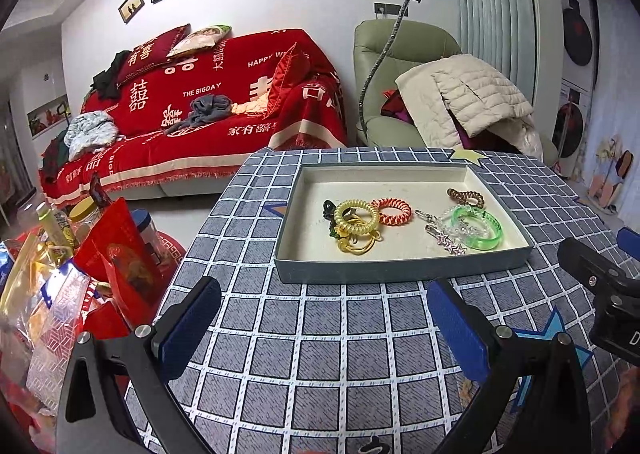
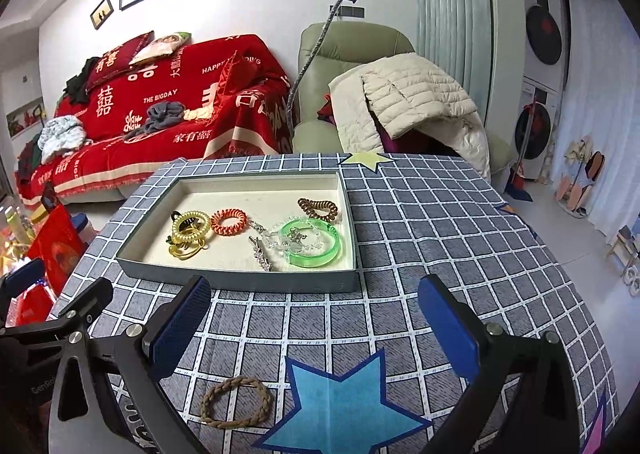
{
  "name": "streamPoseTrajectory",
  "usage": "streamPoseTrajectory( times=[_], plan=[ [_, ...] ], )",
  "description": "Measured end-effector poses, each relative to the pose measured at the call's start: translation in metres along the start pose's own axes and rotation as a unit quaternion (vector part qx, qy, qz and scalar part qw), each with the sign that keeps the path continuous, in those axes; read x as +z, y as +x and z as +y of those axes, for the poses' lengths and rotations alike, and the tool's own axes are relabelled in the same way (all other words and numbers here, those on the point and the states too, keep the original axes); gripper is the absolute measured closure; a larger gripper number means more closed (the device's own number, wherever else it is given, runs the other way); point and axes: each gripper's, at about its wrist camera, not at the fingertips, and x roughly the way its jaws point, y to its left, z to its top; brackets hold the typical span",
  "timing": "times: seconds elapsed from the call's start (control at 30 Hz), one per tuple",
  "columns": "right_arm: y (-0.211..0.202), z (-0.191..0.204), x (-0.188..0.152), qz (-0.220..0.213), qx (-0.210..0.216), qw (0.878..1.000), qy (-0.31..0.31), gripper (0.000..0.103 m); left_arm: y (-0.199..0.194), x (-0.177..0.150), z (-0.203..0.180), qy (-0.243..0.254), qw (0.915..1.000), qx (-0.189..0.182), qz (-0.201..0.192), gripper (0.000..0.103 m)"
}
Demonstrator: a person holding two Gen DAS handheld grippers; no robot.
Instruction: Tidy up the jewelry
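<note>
A shallow grey tray (image 1: 400,272) (image 2: 240,280) with a cream floor lies on the checked tablecloth. Inside it are a yellow coil hair tie (image 1: 356,215) (image 2: 191,229), an orange coil tie (image 1: 391,210) (image 2: 229,222), a brown coil tie (image 1: 465,196) (image 2: 318,209), a green bangle (image 1: 478,228) (image 2: 314,242), a clear bead bracelet and a silver star clip (image 1: 450,244). A braided tan hair band (image 2: 237,402) rests on the cloth outside the tray, just inside my right gripper's (image 2: 316,330) left finger. Both grippers are open and empty; the left gripper (image 1: 324,326) hovers in front of the tray.
Bags, jars and red packets (image 1: 80,274) crowd the left beside the table. Paper stars mark the cloth, a blue one (image 2: 340,406) near the right gripper. A red-covered sofa (image 1: 200,105) and a green armchair (image 1: 400,65) with a jacket stand behind.
</note>
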Motion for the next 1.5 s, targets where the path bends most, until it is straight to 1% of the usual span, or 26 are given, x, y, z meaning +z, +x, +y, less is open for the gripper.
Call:
streamPoseTrajectory(
  times=[1.5],
  plan=[
    [-0.0066,0.0032,0.0013,-0.004,0.009,1.000,0.003,0.000,-0.0059,-0.0011,-0.0043,0.003,1.0000,-0.002,0.001,0.000]
  ],
)
